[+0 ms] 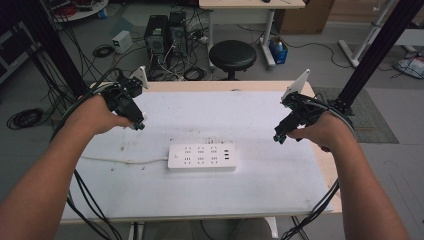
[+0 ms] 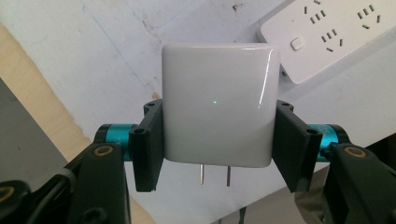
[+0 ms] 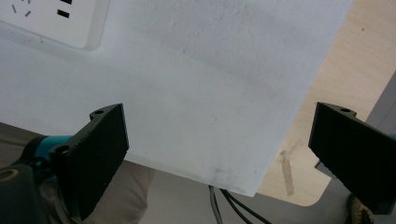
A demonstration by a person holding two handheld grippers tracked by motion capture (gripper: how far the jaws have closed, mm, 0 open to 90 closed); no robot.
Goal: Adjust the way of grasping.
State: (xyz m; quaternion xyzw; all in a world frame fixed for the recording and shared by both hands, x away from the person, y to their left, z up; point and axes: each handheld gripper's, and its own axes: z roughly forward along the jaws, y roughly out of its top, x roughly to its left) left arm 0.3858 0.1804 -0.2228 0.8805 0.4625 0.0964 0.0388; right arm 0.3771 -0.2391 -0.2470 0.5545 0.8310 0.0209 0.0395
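Observation:
In the left gripper view a white square plug adapter [image 2: 217,105] with two metal prongs sits clamped between the two black jaws of my left gripper [image 2: 219,144]. A small green light glows on its face. In the high view the left gripper [image 1: 137,124] hovers above the table's left side, up and left of a white power strip [image 1: 201,157]. The strip [image 2: 327,32] lies flat at mid-table with its cord running left. My right gripper [image 1: 280,137] hangs over the table's right part, jaws wide apart [image 3: 219,158] with nothing between them.
The table [image 1: 260,185] has a white sheet on a wooden top. Behind it stand a black stool [image 1: 232,55], computer towers [image 1: 165,35] and loose cables on the floor. Black frame posts rise at both sides. Gripper cables trail off the front edge.

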